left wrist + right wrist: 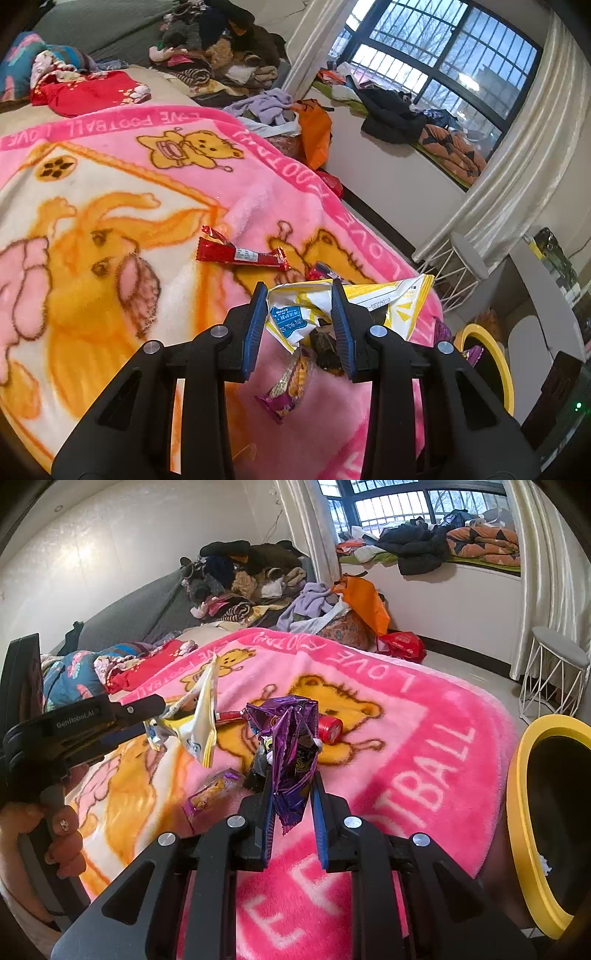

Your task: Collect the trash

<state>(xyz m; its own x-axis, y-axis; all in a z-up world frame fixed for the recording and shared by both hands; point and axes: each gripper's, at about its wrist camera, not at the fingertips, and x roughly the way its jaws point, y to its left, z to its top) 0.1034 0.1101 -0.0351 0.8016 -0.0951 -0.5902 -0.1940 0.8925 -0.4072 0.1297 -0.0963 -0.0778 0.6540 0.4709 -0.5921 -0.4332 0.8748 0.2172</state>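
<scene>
Both hands are loaded up over the bed here. The left gripper [300, 319] is clamped on a crumpled yellow-and-white wrapper [347, 306], blue pads pinching its folds, the bag fanning out to the right past the finger. From the right wrist view you see that same wrapper [197, 716] dangling clear of the pink blanket [424, 738], with the person's hand [55, 834] wrapped around the left tool's handle at the left edge.

The right gripper [293, 805] is clenched tight on a shiny purple wrapper [291, 746], which stands up tall between the pads, lifted above the blanket.

Plenty of litter is left on the bed: a red wrapper [240, 253] lies flat near the middle of the cartoon bear print, a small purple snack packet [290, 384] sits on the blanket just below the left gripper, and a dark brown scrap [325, 349] rests beside it. A red round lid-like piece [330, 729] lies on the bear's face behind the purple wrapper.

Off the bed's right side, the yellow-rimmed bin [524, 812] stands close by, its dark mouth open, with a white scrap visible inside
</scene>
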